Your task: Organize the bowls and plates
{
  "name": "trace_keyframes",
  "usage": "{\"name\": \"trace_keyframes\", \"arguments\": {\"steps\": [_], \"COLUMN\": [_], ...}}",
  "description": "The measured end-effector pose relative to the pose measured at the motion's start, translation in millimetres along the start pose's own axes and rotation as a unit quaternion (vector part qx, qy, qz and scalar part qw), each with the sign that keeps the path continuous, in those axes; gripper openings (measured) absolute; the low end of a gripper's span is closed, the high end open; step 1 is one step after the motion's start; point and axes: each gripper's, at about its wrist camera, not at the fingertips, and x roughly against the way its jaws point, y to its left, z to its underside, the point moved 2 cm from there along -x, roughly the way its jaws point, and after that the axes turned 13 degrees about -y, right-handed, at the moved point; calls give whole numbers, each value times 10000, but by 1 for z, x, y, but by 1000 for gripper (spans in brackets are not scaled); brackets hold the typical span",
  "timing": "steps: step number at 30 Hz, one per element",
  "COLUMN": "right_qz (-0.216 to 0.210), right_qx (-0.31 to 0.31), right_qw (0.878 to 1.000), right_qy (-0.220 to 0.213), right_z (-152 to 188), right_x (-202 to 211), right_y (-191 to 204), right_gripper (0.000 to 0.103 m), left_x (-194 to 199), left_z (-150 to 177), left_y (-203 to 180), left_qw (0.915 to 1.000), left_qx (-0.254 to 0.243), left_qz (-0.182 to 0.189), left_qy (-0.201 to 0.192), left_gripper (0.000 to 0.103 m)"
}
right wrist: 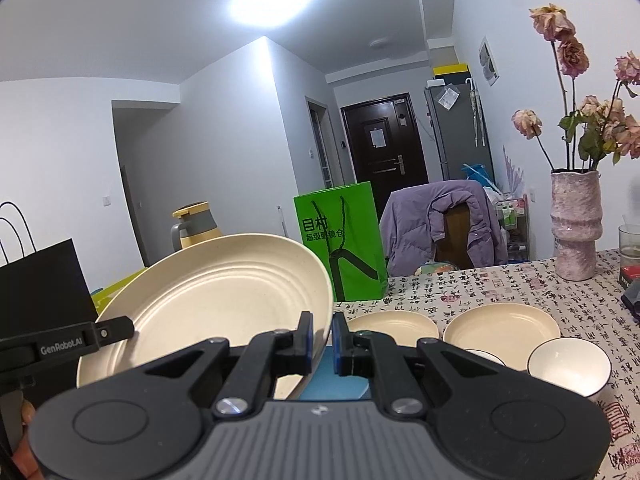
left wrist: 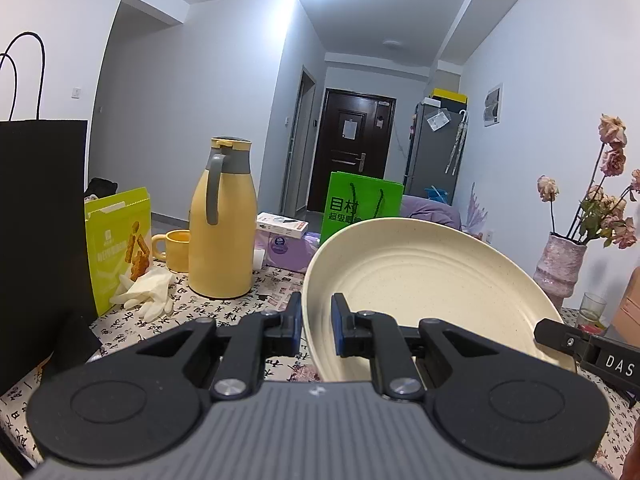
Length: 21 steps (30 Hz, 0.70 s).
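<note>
A large cream plate (left wrist: pixel 432 280) is held tilted above the patterned table by both grippers. My left gripper (left wrist: pixel 317 310) is shut on its left rim, and my right gripper (right wrist: pixel 322 330) is shut on its right rim. The same plate (right wrist: pixel 224 292) fills the left of the right wrist view, where a finger of the left gripper (right wrist: pixel 116 330) shows at its far edge. On the table to the right lie two smaller cream plates (right wrist: pixel 394 326) (right wrist: pixel 500 328) and a white bowl (right wrist: pixel 568 364). Something blue (right wrist: pixel 336 376) shows under the right gripper, mostly hidden.
A yellow thermos jug (left wrist: pixel 222 224), yellow mug (left wrist: pixel 176 250), snack bag (left wrist: pixel 118 248) and gloves (left wrist: pixel 148 292) stand at the left beside a black paper bag (left wrist: pixel 40 220). A green bag (right wrist: pixel 340 248) stands behind. A pink vase (right wrist: pixel 576 224) and a glass (right wrist: pixel 630 244) are at the right.
</note>
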Motion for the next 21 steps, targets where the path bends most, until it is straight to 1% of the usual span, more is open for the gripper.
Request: {"name": "trace_keyframes", "arguments": {"steps": [21], "right_qz": [110], "right_qx": [-223], "right_qw": [9996], "right_qy": [-140], "right_z": [11], "right_x": [40], "right_y": [-24], "right_gripper": [9], "left_x": [32], "left_z": [10], "left_y": [-25], "left_qw": [9997], "left_qx": [-203], "left_qz": [136], "left_qy": [-53], "left_gripper": [14]}}
